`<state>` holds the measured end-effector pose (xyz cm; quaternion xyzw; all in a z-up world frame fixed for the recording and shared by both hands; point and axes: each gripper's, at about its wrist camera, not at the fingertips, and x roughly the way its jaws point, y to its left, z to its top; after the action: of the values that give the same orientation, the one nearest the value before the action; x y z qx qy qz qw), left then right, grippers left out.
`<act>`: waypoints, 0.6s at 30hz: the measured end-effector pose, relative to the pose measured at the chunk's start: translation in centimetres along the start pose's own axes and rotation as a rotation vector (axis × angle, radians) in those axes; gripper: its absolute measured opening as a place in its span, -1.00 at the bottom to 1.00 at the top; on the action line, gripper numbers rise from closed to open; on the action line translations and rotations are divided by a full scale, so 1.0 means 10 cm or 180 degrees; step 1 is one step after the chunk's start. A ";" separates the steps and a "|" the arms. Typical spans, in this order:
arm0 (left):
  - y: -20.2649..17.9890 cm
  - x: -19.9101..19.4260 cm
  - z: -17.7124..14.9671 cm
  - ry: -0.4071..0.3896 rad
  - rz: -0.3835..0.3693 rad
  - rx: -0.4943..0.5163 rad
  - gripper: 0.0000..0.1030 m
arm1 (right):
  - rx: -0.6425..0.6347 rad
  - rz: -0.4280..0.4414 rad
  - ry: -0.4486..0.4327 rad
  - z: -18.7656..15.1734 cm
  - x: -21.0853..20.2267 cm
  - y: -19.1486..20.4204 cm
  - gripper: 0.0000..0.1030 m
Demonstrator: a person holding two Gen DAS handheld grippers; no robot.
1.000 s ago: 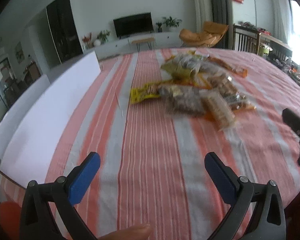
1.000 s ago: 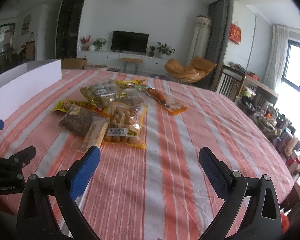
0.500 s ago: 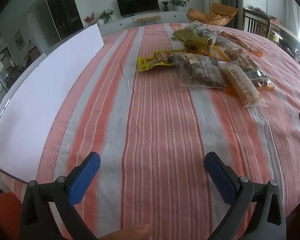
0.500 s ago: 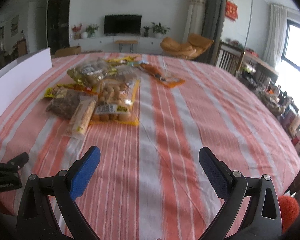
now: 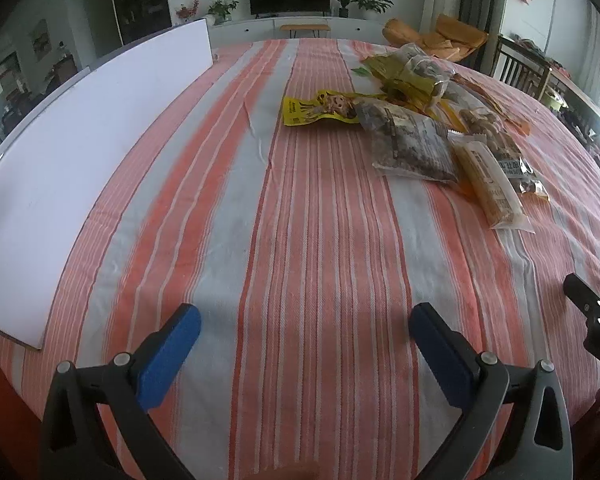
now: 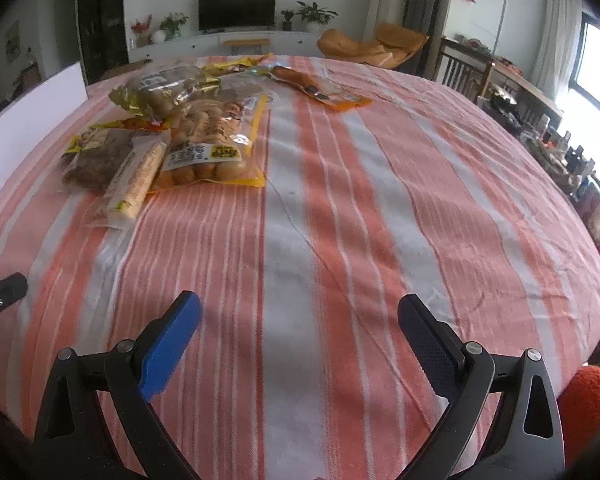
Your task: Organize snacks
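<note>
Several snack packets lie in a loose pile on the striped tablecloth point(image 5: 300, 208). In the left wrist view I see a yellow packet point(image 5: 320, 110), a dark clear bag point(image 5: 412, 146) and a long biscuit pack point(image 5: 490, 184) at the far right. In the right wrist view the pile is far left: a bag of round snacks point(image 6: 212, 144), the long biscuit pack point(image 6: 134, 180), the dark bag point(image 6: 98, 156), an orange packet point(image 6: 320, 90). My left gripper point(image 5: 304, 332) and my right gripper point(image 6: 298, 320) are both open and empty, low over bare cloth, well short of the pile.
A white board point(image 5: 72, 136) lies along the table's left side. The right gripper's tip shows at the right edge of the left wrist view point(image 5: 592, 312). Chairs and a cluttered side table point(image 6: 540, 120) stand beyond the far right edge.
Both grippers have tilted down and come closer to the table; the snack pile now sits higher and nearer in both views. Jaws stay open.
</note>
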<state>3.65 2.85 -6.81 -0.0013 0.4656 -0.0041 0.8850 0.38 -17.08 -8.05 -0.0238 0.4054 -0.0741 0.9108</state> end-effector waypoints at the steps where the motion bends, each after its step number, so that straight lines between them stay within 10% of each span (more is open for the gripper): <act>1: 0.00 0.00 0.00 -0.0008 0.0008 -0.0010 1.00 | 0.0030 0.0041 0.0016 0.01 0.01 0.00 0.95; 18: 0.00 0.10 0.21 0.0444 -0.0010 0.0084 1.00 | 0.0172 0.0149 -0.0055 -0.04 0.01 -0.02 0.97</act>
<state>5.90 2.84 -6.44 0.0099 0.5260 -0.0116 0.8503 0.08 -17.29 -8.37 0.0096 0.3958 -0.0635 0.9161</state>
